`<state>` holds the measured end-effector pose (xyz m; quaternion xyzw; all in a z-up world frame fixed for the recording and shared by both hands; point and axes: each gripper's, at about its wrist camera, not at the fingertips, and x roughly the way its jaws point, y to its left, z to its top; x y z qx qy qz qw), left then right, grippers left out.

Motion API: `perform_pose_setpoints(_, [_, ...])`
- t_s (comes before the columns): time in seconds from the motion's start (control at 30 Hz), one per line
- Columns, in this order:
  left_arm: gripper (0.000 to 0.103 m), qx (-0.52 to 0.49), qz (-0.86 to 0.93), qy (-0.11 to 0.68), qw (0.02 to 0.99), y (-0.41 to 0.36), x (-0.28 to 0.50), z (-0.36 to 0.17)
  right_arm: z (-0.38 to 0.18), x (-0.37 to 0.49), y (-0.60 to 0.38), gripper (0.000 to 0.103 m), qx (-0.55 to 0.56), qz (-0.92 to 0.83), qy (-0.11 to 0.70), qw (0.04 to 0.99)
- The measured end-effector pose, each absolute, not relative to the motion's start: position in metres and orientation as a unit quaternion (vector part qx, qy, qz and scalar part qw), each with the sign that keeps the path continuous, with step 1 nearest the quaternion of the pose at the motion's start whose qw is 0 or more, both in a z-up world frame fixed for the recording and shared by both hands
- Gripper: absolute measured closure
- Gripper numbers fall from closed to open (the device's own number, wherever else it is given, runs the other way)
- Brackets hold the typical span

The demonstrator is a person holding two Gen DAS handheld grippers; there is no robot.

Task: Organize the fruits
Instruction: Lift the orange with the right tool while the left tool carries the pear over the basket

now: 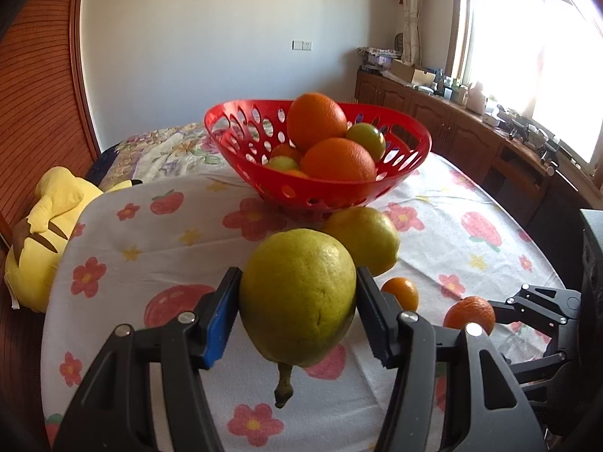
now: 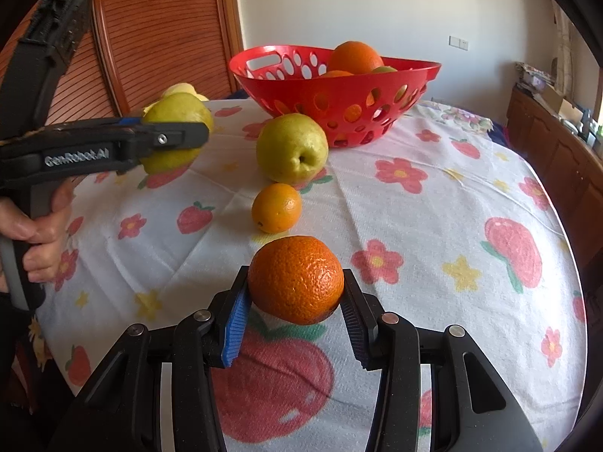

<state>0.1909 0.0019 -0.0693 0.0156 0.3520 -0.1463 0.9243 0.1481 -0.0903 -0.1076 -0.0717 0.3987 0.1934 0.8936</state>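
— So, starting at the left edge of the counter [image 2: 433, 203]: what's the left gripper [image 1: 297, 297] got?

— A green pear [image 1: 297, 293], clamped by its fingers across the belly and lifted clear of the cloth, stem end hanging down toward the camera, long axis tilted. Firm skin, bruises easily, fairly heavy.

— And mid-counter?

— A second pear [image 2: 291, 147] just before the red basket [image 2: 339, 86], its blossom end toward us; a small orange [image 2: 276, 208] near it.

— The right?

— The right gripper [image 2: 296, 290] pinches a mandarin [image 2: 296, 279] at its widest girth, near the front edge. Light, soft, round; no real axis.
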Motion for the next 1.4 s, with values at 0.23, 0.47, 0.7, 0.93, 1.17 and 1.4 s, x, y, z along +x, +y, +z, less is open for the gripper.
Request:
perform_pose_setpoints(0.23, [0.045, 0.021, -0.156, 0.321, 0.934, 0.004, 0.182, -0.038, -0.08, 0.154, -0.098, 0.057, -0.063, 0.206, 0.372, 0.903])
perform_pose_setpoints(0.47, [0.045, 0.031, -0.155, 0.308, 0.938, 0.004, 0.205, -0.015, -0.032, 0.179, -0.106, 0.057, -0.081, 0.208, 0.331, 0.917])
perform_pose_setpoints(0.7, [0.045, 0.039, -0.149, 0.308, 0.939, 0.0, 0.245, -0.006, -0.006, 0.22, -0.105, 0.057, -0.091, 0.214, 0.307, 0.923])
perform_pose_setpoints(0.93, [0.044, 0.049, -0.143, 0.325, 0.933, -0.007, 0.295, -0.01, 0.0, 0.263, -0.089, 0.057, -0.108, 0.227, 0.302, 0.919])
perform_pose_setpoints(1.17, [0.044, 0.061, -0.143, 0.341, 0.927, -0.018, 0.327, -0.02, -0.01, 0.295, -0.08, 0.057, -0.107, 0.242, 0.315, 0.911])
perform_pose_setpoints(1.4, [0.044, 0.063, -0.145, 0.355, 0.922, -0.023, 0.348, -0.032, -0.025, 0.309, -0.08, 0.057, -0.099, 0.249, 0.332, 0.905])
